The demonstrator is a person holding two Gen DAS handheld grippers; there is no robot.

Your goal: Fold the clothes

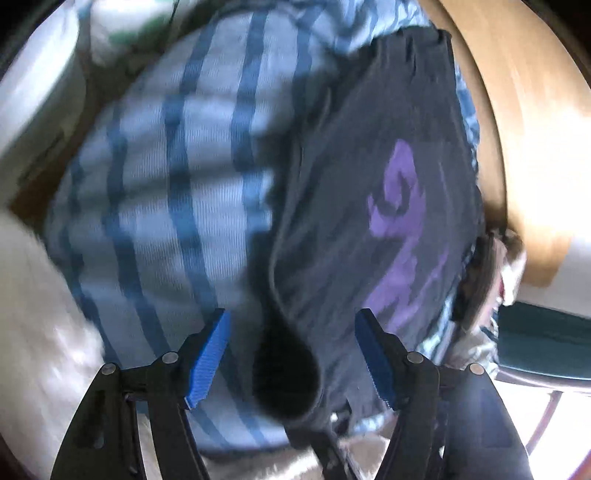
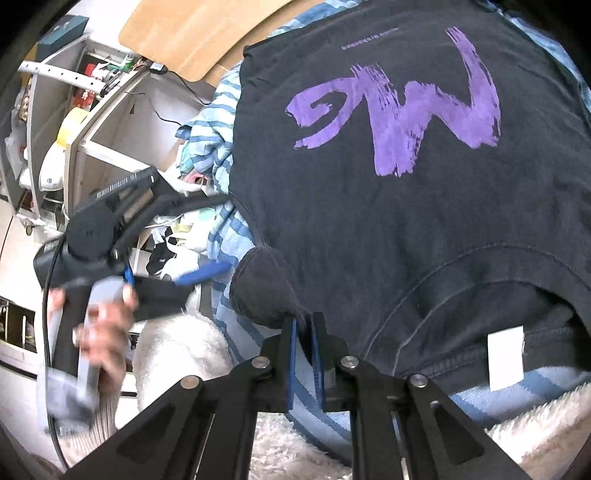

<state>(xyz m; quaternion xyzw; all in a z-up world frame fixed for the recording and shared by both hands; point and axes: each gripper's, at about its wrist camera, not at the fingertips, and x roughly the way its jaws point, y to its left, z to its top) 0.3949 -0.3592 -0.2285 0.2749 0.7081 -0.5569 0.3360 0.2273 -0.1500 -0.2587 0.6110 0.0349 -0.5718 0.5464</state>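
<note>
Slippage was the main risk at the near edge: the right claw [image 2: 303,332] stood almost shut, its blue pads pinching only a small bunched fold of the black T-shirt [image 2: 388,206], judged to be a sleeve end, and so shallow a bite could pull free if the cloth were drawn sideways or lifted quickly. The left claw [image 1: 291,354] stood wide open and held nothing; the dark sleeve opening lay between its blue pads [image 1: 208,360] without touching either, so the garment hung on one grip alone, and any fold begun from here could drag it askew. In the right wrist view the left claw [image 2: 199,277] appeared just beside the shirt's edge, carried by the person's hand [image 2: 103,332]. A second risk was the striped blue cloth [image 1: 155,192] directly under the shirt: a deep closing of either claw could catch both layers and move them together. The T-shirt lay spread flat over that striped cloth, on what seemed to be a bed, not a worktop; it was dark and softly creased, with a white label [image 2: 505,357] at the near neckline and a large purple brush-stroke print [image 2: 402,107] across the middle. Beyond it stood a wooden board [image 2: 192,33] and cluttered shelves [image 2: 66,122]. The left wrist view was blurred, so finer detail could not be read there.
</note>
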